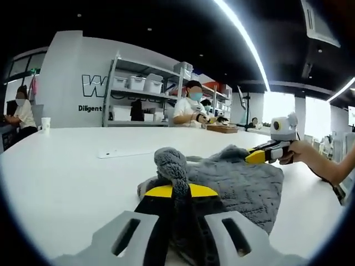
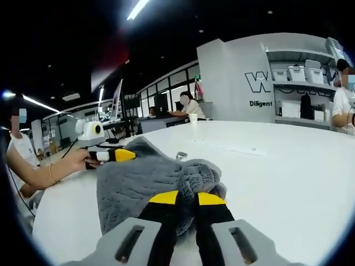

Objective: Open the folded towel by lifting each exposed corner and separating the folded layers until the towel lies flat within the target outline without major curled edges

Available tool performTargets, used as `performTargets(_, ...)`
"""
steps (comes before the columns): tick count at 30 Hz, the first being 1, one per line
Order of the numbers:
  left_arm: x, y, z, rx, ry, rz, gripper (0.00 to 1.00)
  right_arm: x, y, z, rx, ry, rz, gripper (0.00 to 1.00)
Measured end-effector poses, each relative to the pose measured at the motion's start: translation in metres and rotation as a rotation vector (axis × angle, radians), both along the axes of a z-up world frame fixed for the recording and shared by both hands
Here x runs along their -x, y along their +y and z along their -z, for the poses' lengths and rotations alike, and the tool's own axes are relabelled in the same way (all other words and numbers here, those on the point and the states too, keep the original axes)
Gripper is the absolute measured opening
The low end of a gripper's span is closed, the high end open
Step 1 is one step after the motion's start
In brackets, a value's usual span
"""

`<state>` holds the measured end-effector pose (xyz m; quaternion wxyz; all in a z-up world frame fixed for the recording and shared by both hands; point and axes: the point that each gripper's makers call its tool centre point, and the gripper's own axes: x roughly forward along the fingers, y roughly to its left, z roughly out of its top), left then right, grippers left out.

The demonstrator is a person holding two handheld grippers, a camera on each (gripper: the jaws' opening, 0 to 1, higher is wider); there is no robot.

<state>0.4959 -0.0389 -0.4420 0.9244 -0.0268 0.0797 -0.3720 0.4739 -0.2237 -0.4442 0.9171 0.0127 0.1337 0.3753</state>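
Over in the left gripper view, far left, a person (image 1: 22,113) in a mask sits at the table's edge with a paper cup (image 1: 45,123) just beside them on the white table (image 1: 66,177), and a thin sheet of paper (image 1: 125,152) lies flat further in. Behind stands a metal shelf rack (image 1: 145,91) carrying white bins, with another masked person (image 1: 191,105) seated in front of it. Down the middle, the left gripper (image 1: 178,194) has its yellow-tipped jaws pressed together on a bunched fold of the grey towel (image 1: 238,180), a curl of pile poking up between them. The towel spreads rumpled to the right, and there the right gripper (image 1: 265,154), held in a hand (image 1: 299,151), bites the towel's far edge. Switch to the right gripper view: at the left a hand (image 2: 77,158) holds the left gripper (image 2: 115,155), its yellow tip touching a raised towel corner. The grey towel (image 2: 138,185) lies heaped on the white table (image 2: 288,177), still folded over itself. At bottom centre the right gripper (image 2: 187,199) is clamped, jaws nearly meeting on a thick roll of towel. Beyond it, a cup (image 2: 193,117) stands on the table's far side.
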Motion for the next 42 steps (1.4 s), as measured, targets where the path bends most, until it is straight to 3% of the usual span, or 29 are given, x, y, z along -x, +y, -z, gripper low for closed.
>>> performTargets(1, 0.001, 0.001, 0.001, -0.034, -0.009, 0.01, 0.06, 0.0, 0.001, -0.003, -0.008, -0.007, -0.005, 0.02)
performTargets(3, 0.001, 0.001, -0.001, -0.027, -0.006, 0.004, 0.05, 0.002, 0.004, -0.011, -0.073, 0.02, -0.001, 0.01)
performTargets(5, 0.001, 0.001, -0.002, -0.029, -0.006, 0.003, 0.05, 0.003, 0.004, -0.011, -0.011, -0.014, -0.01, 0.01)
performTargets(14, 0.008, 0.001, -0.014, -0.028, -0.009, -0.009, 0.05, 0.012, 0.01, -0.023, -0.067, -0.011, -0.029, 0.0)
performTargets(23, 0.022, 0.001, -0.025, -0.017, -0.05, -0.001, 0.05, 0.022, 0.014, -0.031, -0.056, -0.034, -0.039, 0.0)
performTargets(42, 0.069, -0.001, -0.034, -0.089, -0.118, 0.039, 0.05, 0.076, 0.027, -0.046, -0.071, -0.098, -0.065, 0.0)
